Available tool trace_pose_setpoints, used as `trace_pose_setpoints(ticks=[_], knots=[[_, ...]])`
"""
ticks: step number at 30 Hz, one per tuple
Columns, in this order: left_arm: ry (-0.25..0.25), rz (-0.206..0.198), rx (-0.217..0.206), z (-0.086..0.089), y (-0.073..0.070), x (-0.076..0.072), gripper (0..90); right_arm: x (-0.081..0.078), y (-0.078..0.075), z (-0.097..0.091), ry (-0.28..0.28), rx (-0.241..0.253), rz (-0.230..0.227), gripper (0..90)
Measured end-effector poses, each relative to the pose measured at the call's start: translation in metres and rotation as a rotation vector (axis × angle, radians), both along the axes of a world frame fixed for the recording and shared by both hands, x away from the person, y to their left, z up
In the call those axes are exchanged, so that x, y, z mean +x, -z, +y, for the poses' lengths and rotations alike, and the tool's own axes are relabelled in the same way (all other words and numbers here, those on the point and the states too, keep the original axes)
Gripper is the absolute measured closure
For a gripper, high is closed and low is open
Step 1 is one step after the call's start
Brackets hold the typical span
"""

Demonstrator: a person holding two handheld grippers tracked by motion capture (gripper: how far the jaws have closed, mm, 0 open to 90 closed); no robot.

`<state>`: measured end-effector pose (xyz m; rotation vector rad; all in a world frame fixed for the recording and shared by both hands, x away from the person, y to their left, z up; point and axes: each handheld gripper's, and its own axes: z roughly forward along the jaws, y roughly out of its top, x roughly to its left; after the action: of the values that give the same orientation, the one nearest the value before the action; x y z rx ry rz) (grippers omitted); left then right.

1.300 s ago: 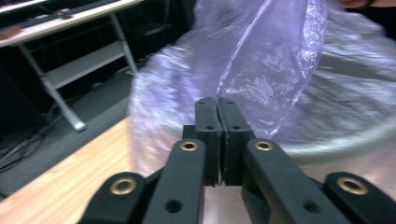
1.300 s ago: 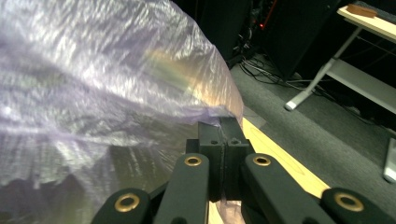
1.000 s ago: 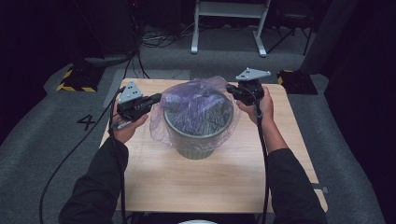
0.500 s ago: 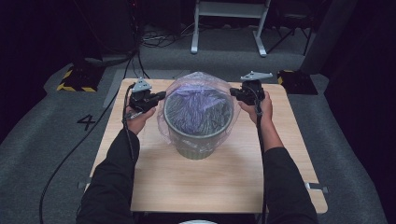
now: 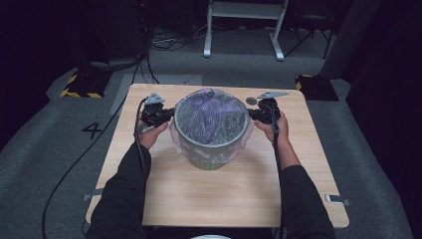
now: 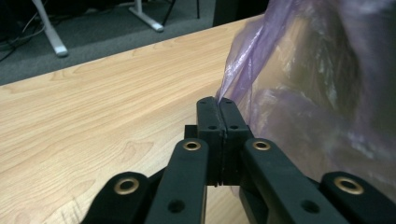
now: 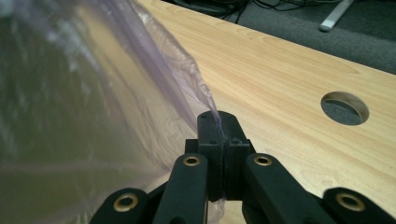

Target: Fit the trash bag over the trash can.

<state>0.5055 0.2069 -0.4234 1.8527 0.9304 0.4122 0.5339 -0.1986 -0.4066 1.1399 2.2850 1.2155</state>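
Both grippers have come down since a second ago, and the bag's film, then ballooning above the rim, now lies lower around the bin (image 5: 211, 144). The left gripper (image 5: 166, 115) and the right gripper (image 5: 255, 114) sit at opposite sides of the rim, each with its jaws pressed together on an edge of the one purple plastic bag (image 5: 211, 117) lining the single grey bin, which stands mid-table. The table (image 5: 149, 199) has one round hole (image 5: 252, 100) near the right gripper. Beyond it are cables on the floor, a white frame (image 5: 244, 25) and a floor mark "4" (image 5: 93, 130).
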Motion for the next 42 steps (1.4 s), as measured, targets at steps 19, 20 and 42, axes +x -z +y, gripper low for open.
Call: trace_pose_setpoints(ticks=[19, 20, 42], knots=[[0.020, -0.100, -0.010, 0.052, -0.014, -0.069, 21.7, -0.046, -0.021, -0.035, -0.064, -0.065, -0.206, 39.5], [0.023, -0.101, -0.006, 0.055, -0.013, -0.073, 21.6, -0.047, -0.022, -0.036, -0.066, -0.062, -0.205, 38.5], [0.205, -0.161, 0.092, 0.029, 0.001, -0.133, 15.6, -0.110, -0.012, -0.028, -0.272, -0.153, -0.312, 21.2]])
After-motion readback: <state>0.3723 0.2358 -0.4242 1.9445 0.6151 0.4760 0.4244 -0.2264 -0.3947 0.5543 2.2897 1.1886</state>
